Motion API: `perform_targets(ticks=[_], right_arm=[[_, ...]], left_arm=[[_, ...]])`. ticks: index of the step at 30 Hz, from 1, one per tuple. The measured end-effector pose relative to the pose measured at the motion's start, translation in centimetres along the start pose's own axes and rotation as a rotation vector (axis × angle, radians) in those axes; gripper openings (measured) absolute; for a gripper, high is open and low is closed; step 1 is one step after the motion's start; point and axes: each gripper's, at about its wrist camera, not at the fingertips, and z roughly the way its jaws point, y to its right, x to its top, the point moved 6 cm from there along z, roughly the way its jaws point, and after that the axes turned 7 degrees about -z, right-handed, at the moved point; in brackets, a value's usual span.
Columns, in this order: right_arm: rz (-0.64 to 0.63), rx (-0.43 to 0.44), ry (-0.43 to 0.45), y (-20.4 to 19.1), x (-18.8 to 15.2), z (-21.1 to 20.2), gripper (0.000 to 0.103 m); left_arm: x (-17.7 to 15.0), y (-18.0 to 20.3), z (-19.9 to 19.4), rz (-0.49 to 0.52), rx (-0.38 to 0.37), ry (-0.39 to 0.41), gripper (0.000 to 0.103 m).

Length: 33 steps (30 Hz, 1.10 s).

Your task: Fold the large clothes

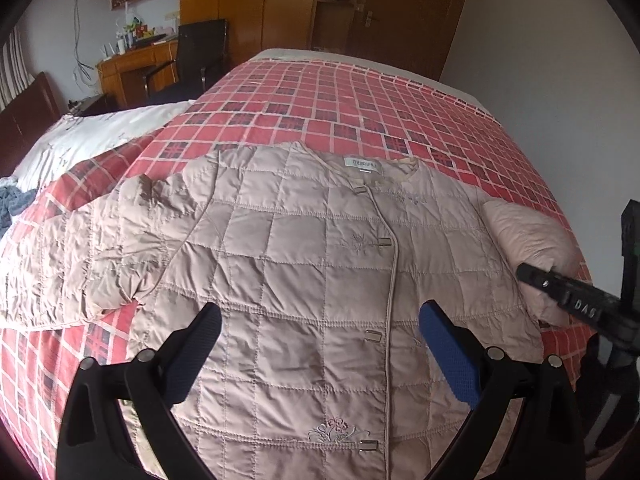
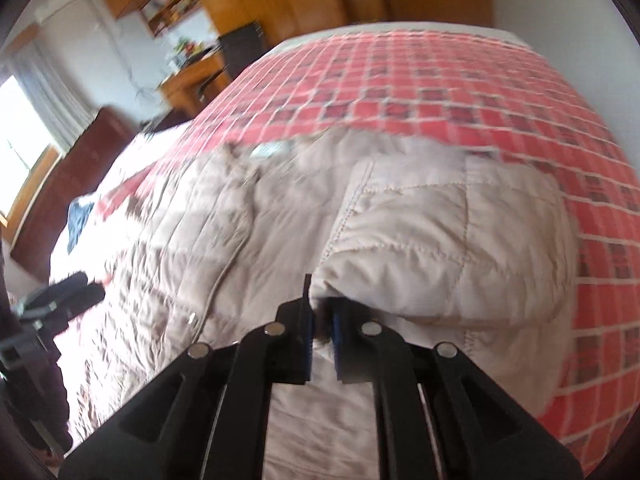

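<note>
A beige quilted jacket [image 1: 304,280] lies front up on the red plaid bedspread [image 1: 340,92], collar toward the far side, its left sleeve [image 1: 80,248] spread out. My left gripper [image 1: 320,320] hovers open above the jacket's lower front, nothing between its fingers. In the right wrist view, blurred by motion, my right gripper [image 2: 320,316] is shut on the jacket's right sleeve [image 2: 432,240], which bulges up, folded over toward the body. The right gripper [image 1: 568,292] shows in the left wrist view at the right edge, against the bunched sleeve [image 1: 528,236].
A white pillow [image 1: 92,140] and a grey-blue cloth [image 1: 12,204] lie at the bed's left end by a dark headboard [image 1: 28,108]. A wooden desk [image 1: 132,68], black chair [image 1: 196,56] and wardrobe [image 1: 320,4] stand beyond the bed. A white wall [image 1: 560,60] runs along the right.
</note>
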Motion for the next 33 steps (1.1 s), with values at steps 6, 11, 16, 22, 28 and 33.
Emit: perform_targets(ticks=[6,11,16,22,28,33], right_arm=[[-0.019,0.046,-0.087,-1.7,-1.6,1.8,0.034],[-0.061,0.113,-0.103,-2.6,-4.4,-1.7,0.054],[-0.035,0.144,-0.121,-1.6,-7.7,-5.3,0.054],[0.012,0.062,-0.099,1.0,-10.4,-8.6,0.054],[0.121,-0.048,-0.035,5.3,-11.1,-11.4,0.054],[0.224,-0.099,0.005,8.9,-10.6,-12.2,0.051]], left_arm=[[0.4,0.0,1.1,-0.029,-0.036,-0.035,0.099],[0.5,1.9,2.3,-0.031,-0.108,-0.082,0.099],[-0.2,7.0,4.0,-0.005,-0.254,-0.173,0.099],[-3.4,14.1,7.5,0.027,-0.386,-0.360,0.098],[-5.9,18.0,10.5,-0.055,-0.463,-0.507,0.059],[-4.2,17.6,9.4,-0.089,-0.484,-0.435,0.014]])
